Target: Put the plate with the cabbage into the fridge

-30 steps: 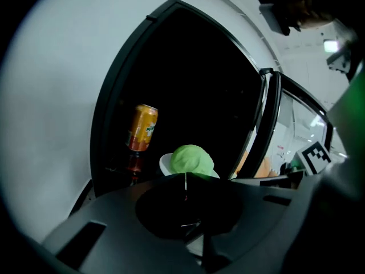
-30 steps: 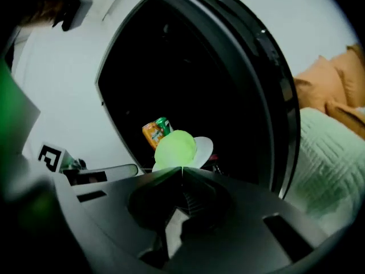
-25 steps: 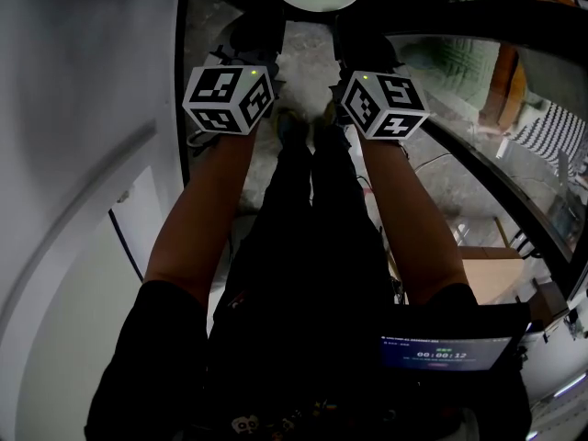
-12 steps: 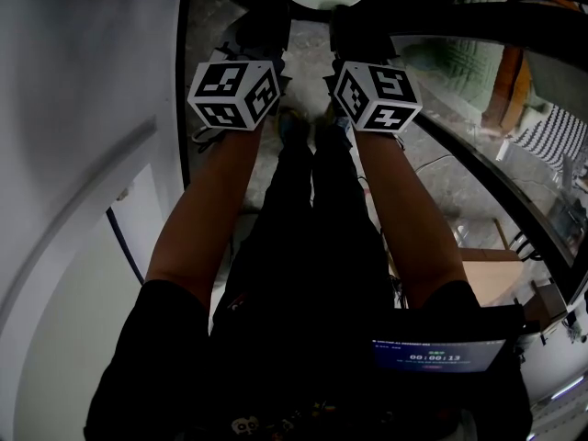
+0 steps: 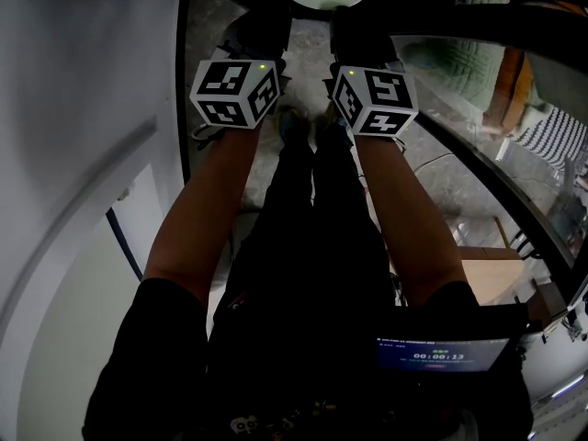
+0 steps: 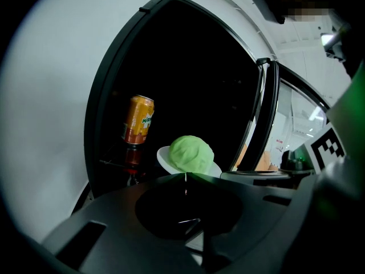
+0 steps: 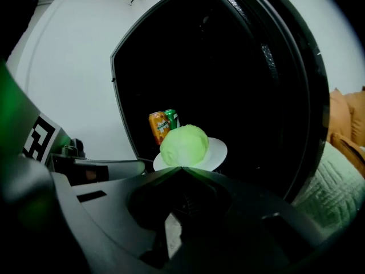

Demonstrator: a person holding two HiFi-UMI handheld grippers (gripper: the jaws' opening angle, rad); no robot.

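The left gripper [image 6: 185,176] and right gripper [image 7: 182,169] are each pinching the plate [image 7: 217,151] at its near rim, jaws closed on it. The plate is carrying the cabbage [image 7: 183,144] before the open fridge [image 6: 188,67], near a can [image 6: 138,119].

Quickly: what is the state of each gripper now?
Left gripper: closed on the rim of the plate carrying the cabbage.
Right gripper: closed on the same plate's rim.
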